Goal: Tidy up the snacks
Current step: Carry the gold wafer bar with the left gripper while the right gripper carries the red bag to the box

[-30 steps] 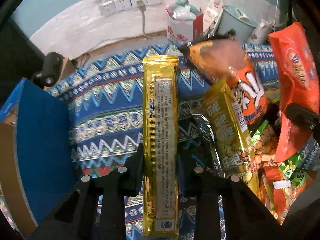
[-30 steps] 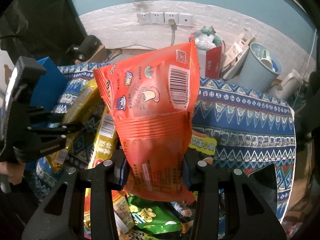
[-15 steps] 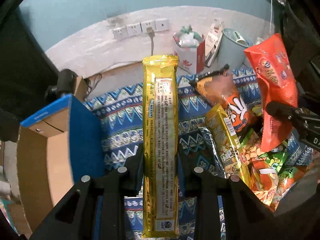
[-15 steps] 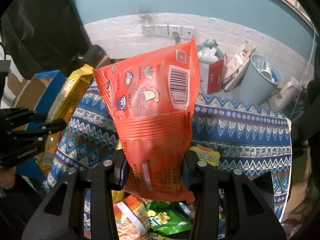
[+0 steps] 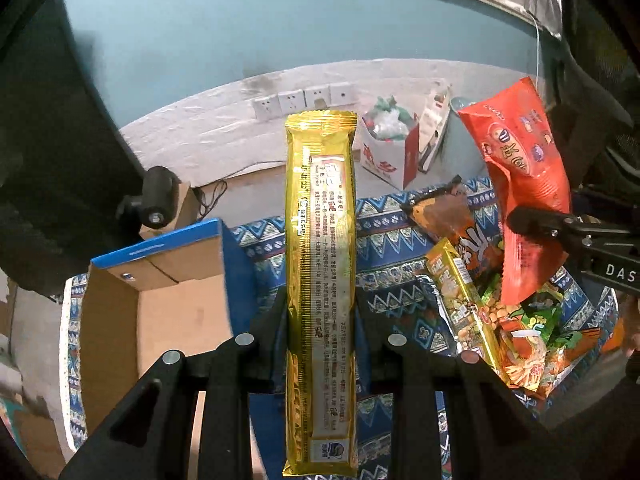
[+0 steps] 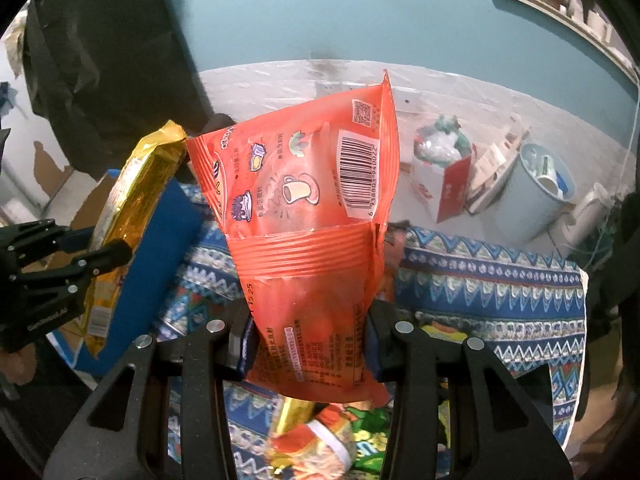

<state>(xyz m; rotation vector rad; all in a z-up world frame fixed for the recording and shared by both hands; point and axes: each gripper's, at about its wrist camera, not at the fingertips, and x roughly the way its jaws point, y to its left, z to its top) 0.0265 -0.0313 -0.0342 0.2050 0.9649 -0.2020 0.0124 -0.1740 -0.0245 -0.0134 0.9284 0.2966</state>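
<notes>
Left tongs (image 5: 320,316) clamped shut, right tongs (image 6: 306,340) clamped shut

Wall sockets (image 5: 304,100) sit on the white wall band. Below stand a red-and-white paper bag (image 6: 442,184), a pale blue bin (image 6: 532,192), and a black camera (image 5: 154,200).

Glossy foil gold packet (image 5: 320,280) (matt cardboard box (image 5: 176,312)).

Gold packet (image 5: 320,280), orange-red bag (image 6: 312,240), blue zigzag-patterned cloth (image 6: 500,292), blue-sided box (image 5: 160,248).
</notes>
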